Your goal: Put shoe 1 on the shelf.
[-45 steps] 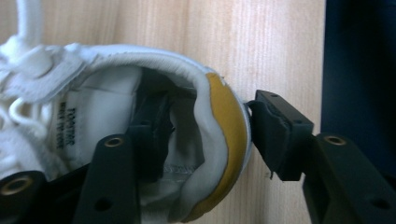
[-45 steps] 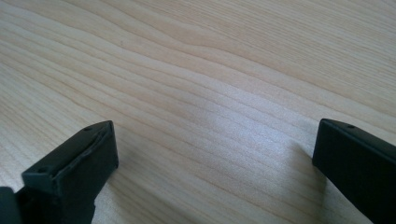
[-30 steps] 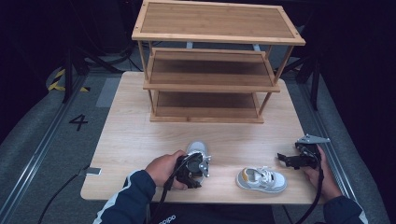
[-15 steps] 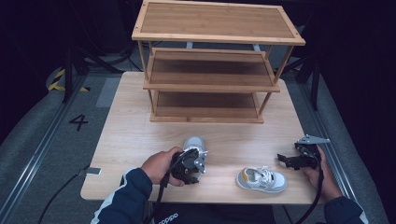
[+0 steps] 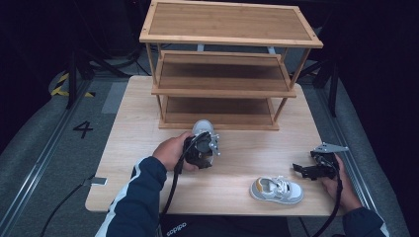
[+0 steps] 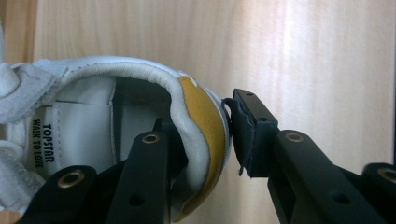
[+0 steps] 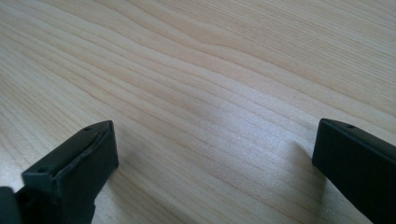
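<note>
A small white shoe with a yellow heel (image 6: 198,112) is clamped at its heel collar by my left gripper (image 6: 205,140), one jaw inside the shoe and one outside. From above, that shoe (image 5: 202,128) and the left gripper (image 5: 201,150) sit just in front of the wooden shelf rack's (image 5: 222,89) bottom level. A matching shoe (image 5: 276,190) lies on its sole near the table's front edge at the right. My right gripper (image 5: 300,171) hovers just right of it, open. Its jaws (image 7: 215,158) stand wide apart over bare wood.
The three-level rack stands at the back of the light wooden table (image 5: 143,143), and its shelves hold nothing. Dark floor with a rail and a painted "4" (image 5: 83,129) lies to the left. A cable trails from each gripper off the front edge.
My left gripper has carried the held shoe away from the person and toward the rack's bottom level. The right gripper and the second shoe have stayed put.
</note>
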Demonstrator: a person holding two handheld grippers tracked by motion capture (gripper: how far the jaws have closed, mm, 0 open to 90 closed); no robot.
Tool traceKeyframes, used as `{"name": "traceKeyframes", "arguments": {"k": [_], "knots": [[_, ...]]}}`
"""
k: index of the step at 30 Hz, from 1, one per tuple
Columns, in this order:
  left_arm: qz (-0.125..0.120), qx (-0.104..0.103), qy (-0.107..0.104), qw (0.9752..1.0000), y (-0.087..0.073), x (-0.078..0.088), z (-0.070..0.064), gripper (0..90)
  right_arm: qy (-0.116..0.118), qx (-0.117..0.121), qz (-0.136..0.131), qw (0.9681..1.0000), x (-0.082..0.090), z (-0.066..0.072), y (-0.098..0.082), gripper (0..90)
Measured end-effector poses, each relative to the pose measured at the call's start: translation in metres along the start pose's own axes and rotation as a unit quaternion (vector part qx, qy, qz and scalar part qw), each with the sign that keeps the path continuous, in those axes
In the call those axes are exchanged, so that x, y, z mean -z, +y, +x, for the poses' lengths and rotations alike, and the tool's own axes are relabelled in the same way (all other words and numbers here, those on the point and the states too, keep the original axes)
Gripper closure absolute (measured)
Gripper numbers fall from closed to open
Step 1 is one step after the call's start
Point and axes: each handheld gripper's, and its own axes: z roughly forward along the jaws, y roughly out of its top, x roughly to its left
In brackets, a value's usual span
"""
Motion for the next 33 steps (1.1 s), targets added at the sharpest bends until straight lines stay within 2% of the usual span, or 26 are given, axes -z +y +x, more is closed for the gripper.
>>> {"name": "traceKeyframes", "arguments": {"k": [3, 4, 5, 6, 8, 9, 11, 13, 14, 16, 18, 19, 22, 23, 24, 25, 26, 27, 30, 31, 33], "knots": [[0.007, 0.01, 0.003, 0.9999, 0.002, -0.005, 0.014, 68.5, 0.001, 0.001, 0.0, 1.0, 0.0, 0.0, 0.0, 0.5], [0.007, 0.01, 0.003, 0.9999, 0.002, -0.005, 0.014, 68.5, 0.001, 0.001, 0.0, 1.0, 0.0, 0.0, 0.0, 0.5], [0.012, 0.011, 0.002, 0.9999, 0.003, -0.008, 0.023, 68.5, 0.002, 0.002, 0.0, 1.0, 0.0, 0.0, 0.0, 0.5], [0.012, 0.011, 0.002, 0.9999, 0.003, -0.008, 0.023, 68.5, 0.002, 0.002, 0.0, 1.0, 0.0, 0.0, 0.0, 0.5], [0.013, 0.013, -0.001, 0.9998, 0.005, -0.012, 0.041, 68.5, 0.002, 0.003, 0.0, 1.0, 0.0, 0.0, 0.0, 0.5], [0.013, 0.013, -0.001, 0.9998, 0.005, -0.012, 0.041, 68.5, 0.002, 0.003, 0.0, 1.0, 0.0, 0.0, 0.0, 0.5], [0.008, 0.021, -0.007, 0.9997, 0.007, -0.016, 0.057, 68.5, 0.003, 0.005, -0.001, 1.0, 0.0, 0.0, 0.0, 0.5], [0.01, 0.026, -0.004, 0.9996, 0.009, -0.02, 0.067, 68.5, 0.003, 0.005, -0.001, 1.0, 0.0, 0.0, 0.0, 0.5], [0.009, 0.022, -0.002, 0.9997, 0.011, -0.022, 0.072, 68.5, 0.004, 0.004, 0.0, 1.0, 0.0, 0.001, 0.0, 0.5], [0.009, 0.031, -0.005, 0.9995, 0.014, -0.026, 0.079, 68.5, 0.006, 0.005, 0.0, 1.0, 0.001, 0.001, -0.001, 0.5], [0.006, 0.025, -0.007, 0.9996, 0.016, -0.028, 0.088, 68.5, 0.007, 0.006, 0.0, 1.0, 0.001, 0.001, -0.001, 0.5], [0.015, 0.024, -0.008, 0.9996, 0.017, -0.029, 0.093, 68.4, 0.007, 0.006, 0.001, 1.0, 0.001, 0.001, -0.001, 0.5], [0.023, 0.028, -0.005, 0.9993, 0.017, -0.032, 0.097, 67.5, 0.007, 0.007, 0.001, 1.0, 0.001, 0.001, -0.001, 0.5], [0.026, 0.032, 0.004, 0.9991, 0.017, -0.034, 0.099, 67.5, 0.007, 0.007, 0.001, 1.0, 0.001, 0.001, -0.001, 0.5], [0.023, 0.042, 0.018, 0.9987, 0.015, -0.034, 0.1, 62.3, 0.009, 0.008, 0.0, 0.9999, 0.002, 0.002, -0.002, 0.5], [0.02, 0.052, 0.019, 0.9983, 0.014, -0.034, 0.1, 60.2, 0.008, 0.009, 0.001, 0.9999, 0.002, 0.002, -0.002, 0.5], [0.02, 0.052, 0.019, 0.9983, 0.014, -0.034, 0.1, 59.8, 0.009, 0.01, 0.0, 0.9999, 0.002, 0.003, -0.002, 0.5], [-0.002, 0.065, 0.02, 0.9977, 0.007, -0.033, 0.1, 59.7, 0.013, 0.016, 0.0, 0.9998, 0.003, 0.004, -0.003, 0.5], [-0.023, 0.07, 0.043, 0.9963, 0.002, -0.032, 0.097, 56.4, 0.021, 0.022, 0.0, 0.9995, 0.004, 0.005, -0.004, 0.5], [-0.03, 0.076, 0.059, 0.9949, 0.001, -0.03, 0.094, 53.7, 0.021, 0.023, 0.0, 0.9995, 0.004, 0.005, -0.004, 0.5], [-0.044, 0.094, 0.072, 0.9919, 0.0, -0.026, 0.091, 42.4, 0.022, 0.023, 0.0, 0.9995, 0.004, 0.005, -0.004, 0.5]]}}
